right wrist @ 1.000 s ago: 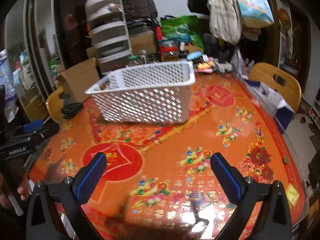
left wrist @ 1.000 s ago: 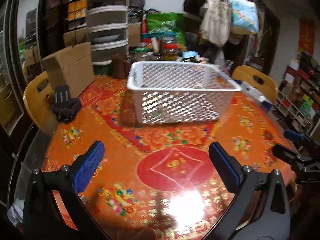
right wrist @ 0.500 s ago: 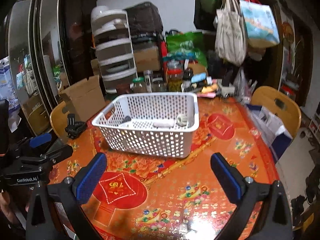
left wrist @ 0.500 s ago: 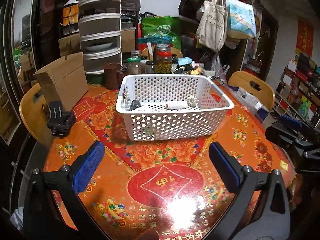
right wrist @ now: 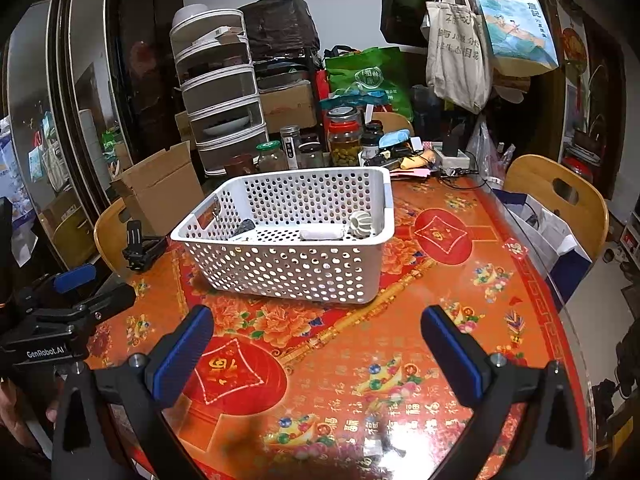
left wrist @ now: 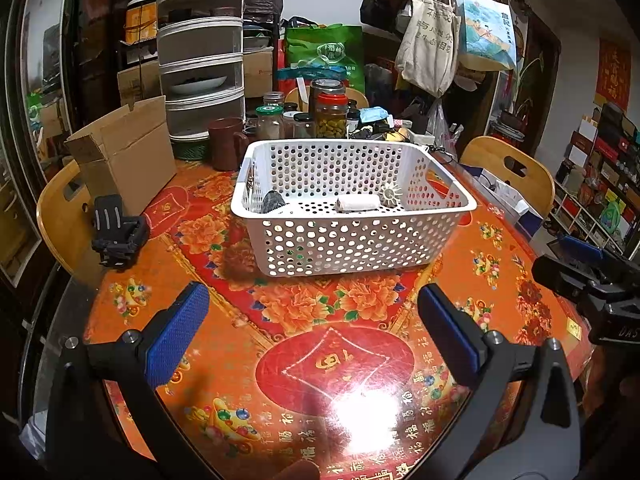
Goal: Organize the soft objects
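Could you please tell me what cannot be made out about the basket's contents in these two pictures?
- Dark object at the basket's left end: near wall hides its lower part in both views; identity unclear.
- White roll: underside hidden by the near rim.
- Ribbed round item: too small to identify.

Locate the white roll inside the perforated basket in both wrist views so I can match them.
Left wrist: white roll lies on the floor of the basket, right of centre, just left of the ridged round object.
Right wrist: white roll on the basket floor toward the right end, again left of the ridged round object.
Shared landmark: red-lidded jar behind the basket.
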The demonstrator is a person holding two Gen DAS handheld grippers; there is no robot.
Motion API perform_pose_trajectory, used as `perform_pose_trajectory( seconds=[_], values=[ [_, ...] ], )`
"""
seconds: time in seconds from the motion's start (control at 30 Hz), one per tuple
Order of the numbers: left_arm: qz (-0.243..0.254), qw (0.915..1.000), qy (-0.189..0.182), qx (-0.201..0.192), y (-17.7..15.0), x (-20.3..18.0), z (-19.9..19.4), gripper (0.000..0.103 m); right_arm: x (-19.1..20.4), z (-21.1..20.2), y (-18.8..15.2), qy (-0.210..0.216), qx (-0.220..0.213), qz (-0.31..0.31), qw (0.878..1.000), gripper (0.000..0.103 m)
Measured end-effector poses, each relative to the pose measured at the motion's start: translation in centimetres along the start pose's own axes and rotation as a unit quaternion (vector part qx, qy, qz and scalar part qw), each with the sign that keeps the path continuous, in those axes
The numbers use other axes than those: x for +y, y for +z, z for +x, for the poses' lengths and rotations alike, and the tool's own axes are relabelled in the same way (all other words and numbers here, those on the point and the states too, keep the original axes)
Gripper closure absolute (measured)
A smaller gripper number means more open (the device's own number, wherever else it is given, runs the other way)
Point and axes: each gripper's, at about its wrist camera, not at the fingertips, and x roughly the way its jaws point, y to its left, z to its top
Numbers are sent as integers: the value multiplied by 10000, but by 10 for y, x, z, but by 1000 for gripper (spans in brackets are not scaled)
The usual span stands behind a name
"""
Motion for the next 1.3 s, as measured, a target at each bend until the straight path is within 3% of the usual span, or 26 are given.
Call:
perform_pose_trajectory(
  seconds=[1.3],
  values=[
    [-14, 10000, -28, 27, -8, -4, -2, 0, 5, -9, -4, 53, -36, -100, 9999, 0]
  ],
)
